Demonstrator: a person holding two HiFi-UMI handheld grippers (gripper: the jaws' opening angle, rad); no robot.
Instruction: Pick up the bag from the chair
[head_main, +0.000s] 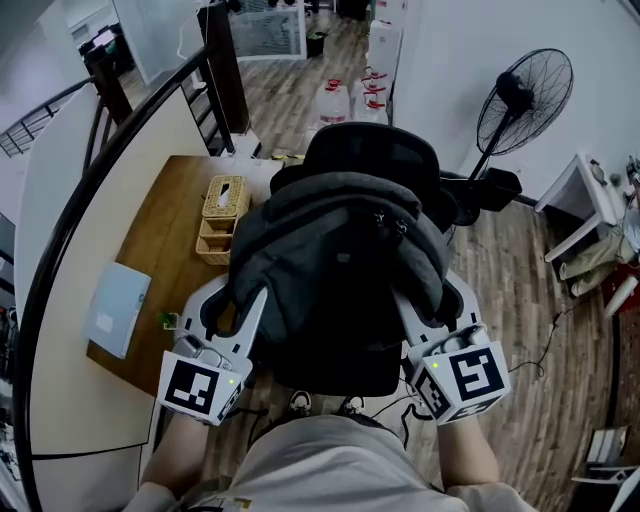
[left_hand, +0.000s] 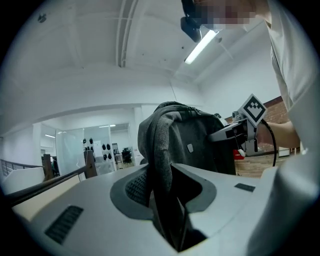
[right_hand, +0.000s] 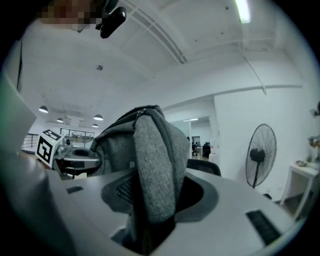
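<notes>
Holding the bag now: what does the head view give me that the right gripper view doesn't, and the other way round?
Head view only: the brown wooden desk and the woven wicker box on it. Right gripper view only: the white strip light on the ceiling, and the right tool with its jaws clamped on the grey shoulder strap. Both: the dark grey fabric backpack, black office chair, black standing fan, left tool.
</notes>
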